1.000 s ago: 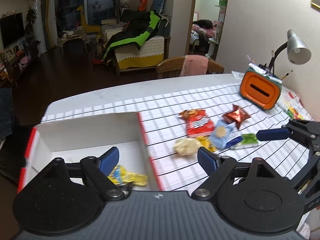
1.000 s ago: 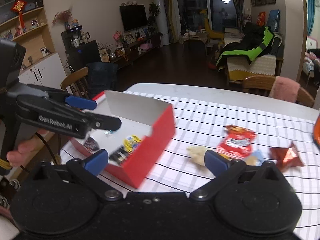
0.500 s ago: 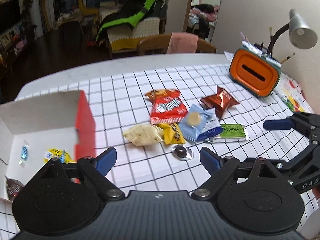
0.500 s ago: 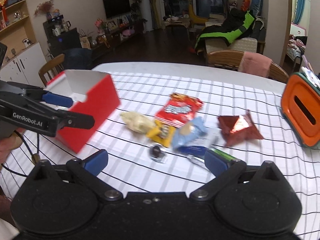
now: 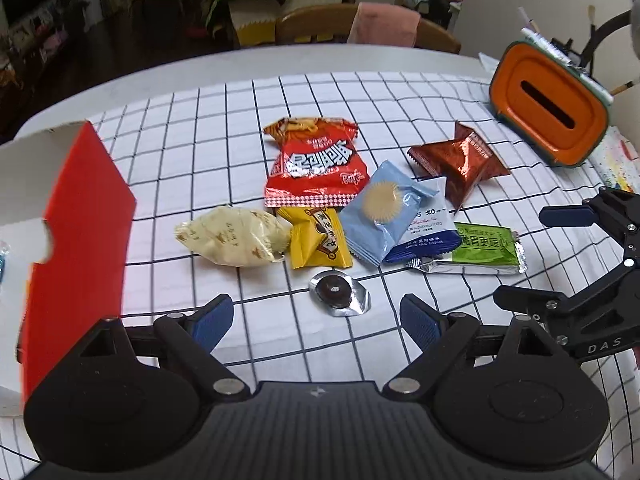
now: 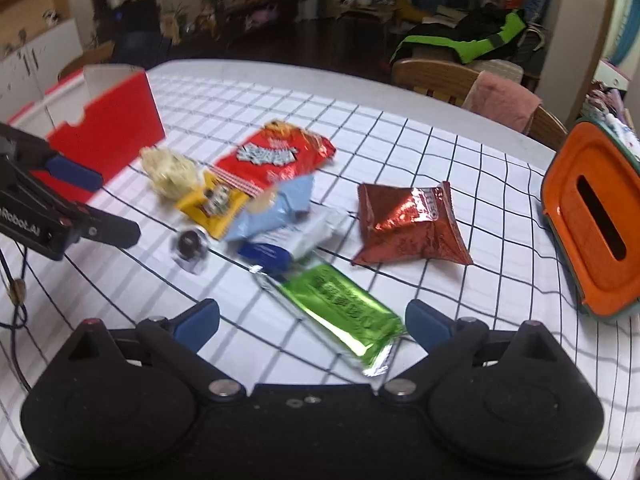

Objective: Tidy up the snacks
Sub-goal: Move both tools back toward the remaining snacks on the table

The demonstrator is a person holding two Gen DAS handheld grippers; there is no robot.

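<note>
Grippers first, both nearest the lens. Left gripper (image 5: 316, 320) spread wide with nothing between its pads, poised just short of the small foil-wrapped chocolate (image 5: 339, 293) on the checked tabletop (image 5: 224, 120). Right gripper (image 6: 312, 326) also wide, jaws just easing inward a touch, the green foil bar (image 6: 340, 300) lying between the blue fingertips (image 6: 428, 326) but not pinched; no contact to be seen. Looks like one target per gripper, chosen because each piece lies loose at the near edge of the pile and can be taken without disturbing the rest.

Just beyond, the cluster itself: cream pouch (image 5: 234, 240) on the left, touching the yellow packet (image 5: 318, 240), which tucks under the big red chip bag (image 5: 316, 164). Light blue biscuit pack (image 5: 390, 212) overlapping a white-and-navy pack (image 5: 428, 228), whose near corner rests on the green bar's far end. Likely to drag when the bar lifts, so a clean pull toward the near side seems wise. Brown foil bag (image 5: 460, 164) further right, standing apart from the bar.

Off to the left, red box (image 5: 76, 232) with its open top, presumably the destination; a wrapper or two faintly visible inside, too cropped to name. Path from pile to box clear of clutter.

Far right, orange tissue holder (image 5: 548, 108) well away from the work. Beyond the tabletop edge, wooden chair (image 5: 316, 28) with a pink towel (image 5: 384, 28) draped on it.
</note>
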